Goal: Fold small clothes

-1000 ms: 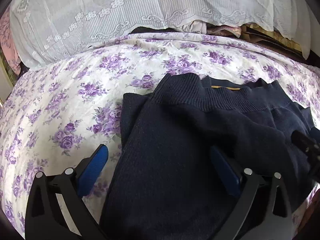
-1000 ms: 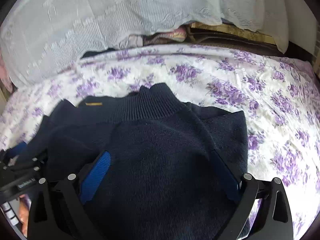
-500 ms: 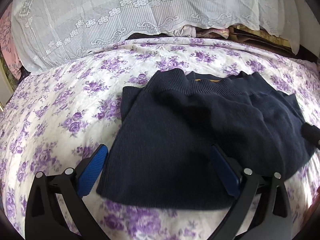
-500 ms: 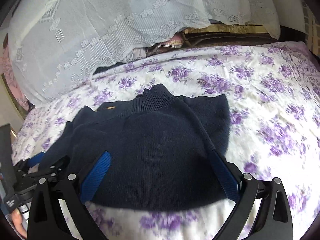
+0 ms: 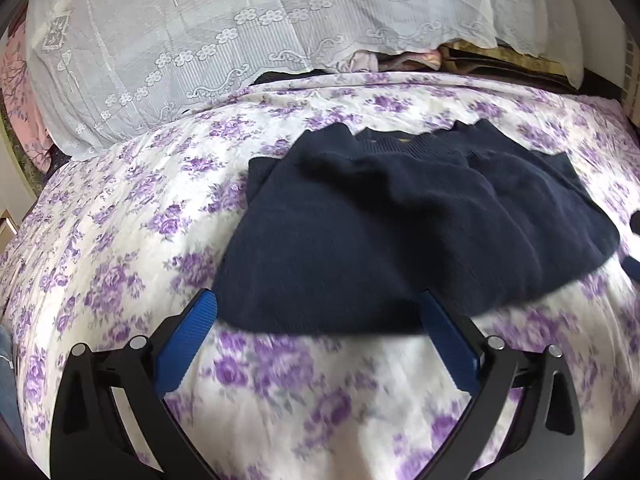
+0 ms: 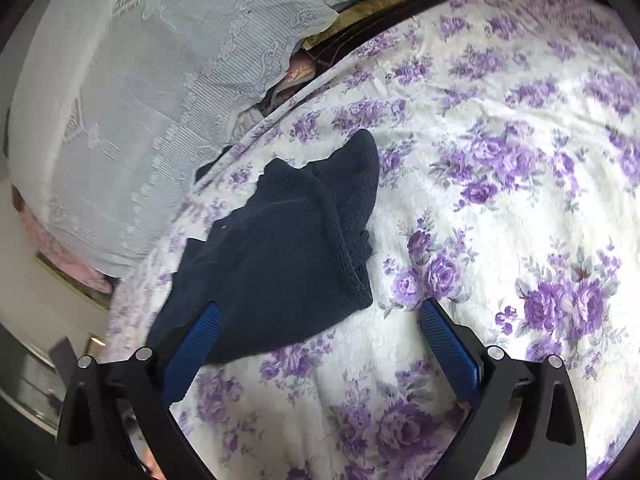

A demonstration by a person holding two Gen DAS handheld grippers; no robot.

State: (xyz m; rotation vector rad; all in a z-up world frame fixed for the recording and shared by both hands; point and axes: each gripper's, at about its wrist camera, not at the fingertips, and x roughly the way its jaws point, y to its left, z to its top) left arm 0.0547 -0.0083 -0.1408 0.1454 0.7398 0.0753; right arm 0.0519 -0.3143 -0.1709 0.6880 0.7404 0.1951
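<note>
Floral bedspread (image 5: 120,216) – folded navy sweater (image 5: 392,232), both grippers' fingers (image 5: 188,336) spread above

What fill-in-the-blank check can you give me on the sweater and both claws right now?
1. The dark navy sweater lies on a bedspread printed with ______ flowers.
2. The left claw is ______, with nothing between its fingers.
3. The right claw is open and holds ______.
4. Behind the bedspread, the pile is draped with a white ______ cloth.

Missing words: purple; open; nothing; lace
</note>
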